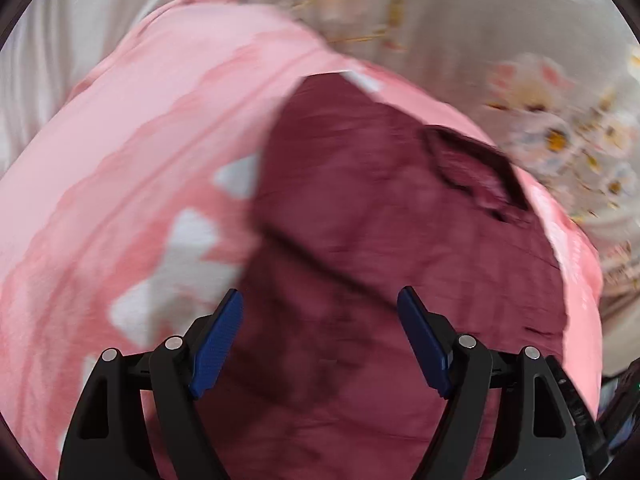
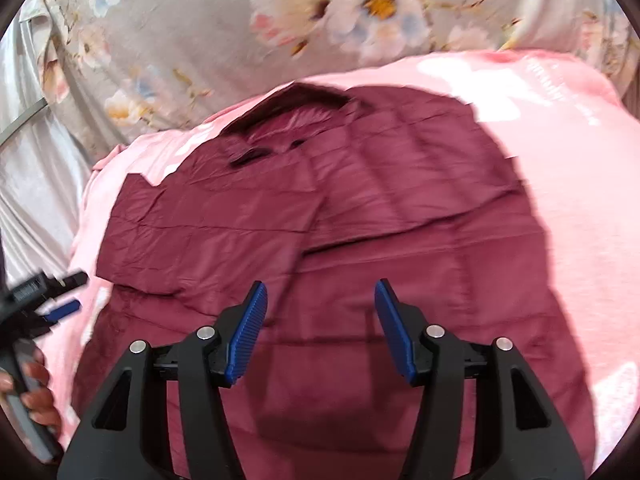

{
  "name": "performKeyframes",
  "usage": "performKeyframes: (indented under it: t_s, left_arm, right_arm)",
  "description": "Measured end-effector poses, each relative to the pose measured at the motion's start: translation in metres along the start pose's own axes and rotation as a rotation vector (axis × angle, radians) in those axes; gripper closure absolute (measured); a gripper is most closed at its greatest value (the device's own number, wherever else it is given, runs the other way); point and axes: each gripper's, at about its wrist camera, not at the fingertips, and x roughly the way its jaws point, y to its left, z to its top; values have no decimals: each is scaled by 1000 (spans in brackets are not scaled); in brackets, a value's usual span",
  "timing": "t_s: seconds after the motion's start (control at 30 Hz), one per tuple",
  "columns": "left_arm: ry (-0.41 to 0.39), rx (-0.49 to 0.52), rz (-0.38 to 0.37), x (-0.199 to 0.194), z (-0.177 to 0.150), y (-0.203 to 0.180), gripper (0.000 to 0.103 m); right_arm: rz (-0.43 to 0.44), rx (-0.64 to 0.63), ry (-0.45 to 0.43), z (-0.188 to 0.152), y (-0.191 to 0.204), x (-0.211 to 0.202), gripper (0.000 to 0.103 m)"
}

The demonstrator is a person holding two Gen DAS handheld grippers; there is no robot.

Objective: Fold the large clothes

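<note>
A large maroon shirt (image 2: 320, 216) lies spread on a pink sheet (image 2: 560, 200), collar (image 2: 288, 120) at the far side, one sleeve folded across its left part. In the left wrist view the shirt (image 1: 380, 240) is blurred, its collar (image 1: 472, 168) at the right. My right gripper (image 2: 320, 296) is open and empty above the shirt's lower middle. My left gripper (image 1: 320, 304) is open and empty above the shirt's edge; it also shows at the left edge of the right wrist view (image 2: 60, 296), beside the shirt.
The pink sheet (image 1: 140, 140) has white patches and covers a bed. A grey floral cloth (image 2: 240, 32) lies beyond it, with white fabric (image 2: 32, 180) at the left. The person's hand (image 2: 36, 392) holds the left gripper's handle.
</note>
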Motion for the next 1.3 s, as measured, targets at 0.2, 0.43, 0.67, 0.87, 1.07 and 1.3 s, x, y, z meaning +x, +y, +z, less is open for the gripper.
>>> performKeyframes:
  t_s: [0.2,0.43,0.67,0.87,1.07,1.3]
  left_arm:
    - [69,10,61,21,-16,33,28]
    - [75,6,34,22,-14,40,29]
    - [100,-135,-185,21,25,28,29]
    - [109,-171,-273,50,71,-13,29]
    - [132,-287,-200,87,83,-3,30]
    - [128,-338,-245,102,100,-3,45]
  right_arm:
    - [28,-26,117,4,29,50,61]
    - [-88,-55,-125,57,18,-16,101]
    - [-235,-59,-168,94,-38,-40,101]
    - [-274,-64,-122,90,-64,-18,101]
    - [-261,-79,-105,90,-68,-8,101]
    - [-254,-85,-96,88,-67,4,101]
